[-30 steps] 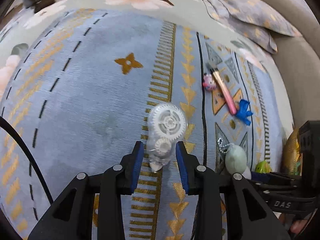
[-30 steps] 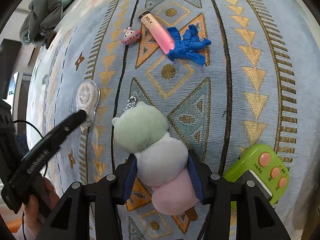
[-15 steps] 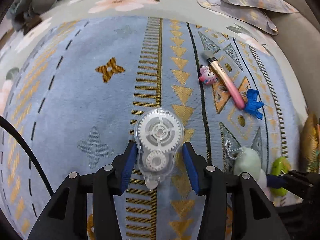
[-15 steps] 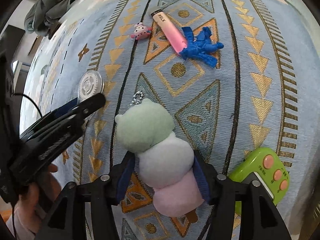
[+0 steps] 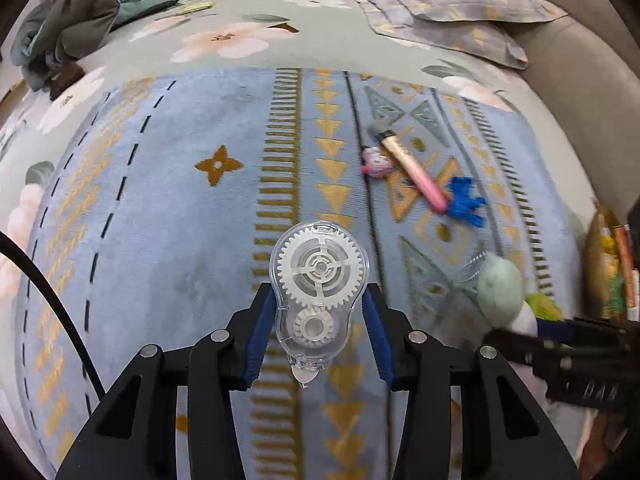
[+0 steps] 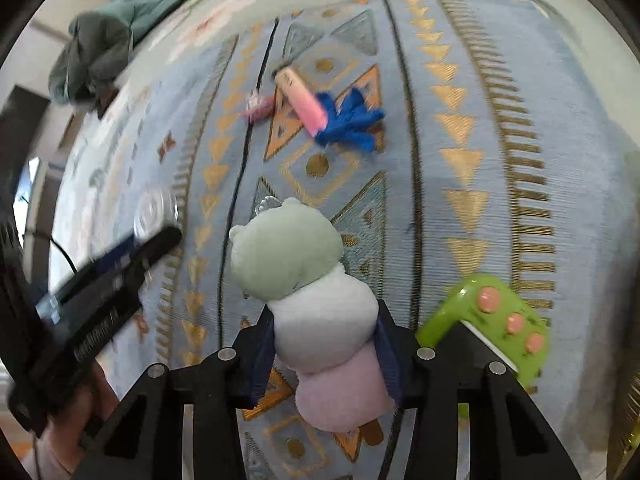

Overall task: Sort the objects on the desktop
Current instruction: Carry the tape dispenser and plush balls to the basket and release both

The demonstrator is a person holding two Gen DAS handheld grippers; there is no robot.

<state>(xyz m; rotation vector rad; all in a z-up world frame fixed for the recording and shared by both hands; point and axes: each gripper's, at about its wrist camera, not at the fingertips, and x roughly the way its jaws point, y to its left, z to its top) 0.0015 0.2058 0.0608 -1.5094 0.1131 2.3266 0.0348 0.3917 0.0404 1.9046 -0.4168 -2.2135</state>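
Observation:
A clear correction tape dispenser (image 5: pixel 320 280) with white gears stands between the blue pads of my left gripper (image 5: pixel 318 300); the jaws are closing and both pads press its sides. A plush toy (image 6: pixel 288 252) with a green head, white middle and pink end is squeezed at its white part by my right gripper (image 6: pixel 324 320), whose jaws are closing too. In the left wrist view the plush toy (image 5: pixel 500 284) shows at the right. On the blue patterned cloth (image 5: pixel 160 220) lie a pink pen-like stick (image 6: pixel 302 102), a small pink figure (image 6: pixel 258 106) and a blue toy figure (image 6: pixel 350 122).
A green handheld device (image 6: pixel 492 320) with pink buttons lies just right of the right gripper's fingers. A heap of clothes (image 5: pixel 68 20) sits at the far left, a pillow (image 5: pixel 460 12) at the far right. A person's hand (image 6: pixel 68 420) holds the left gripper.
The left jaws widened and took the dispenser deeper between the pads, then the gripper rose with it. The right jaws opened a little and closed again on the plush toy.

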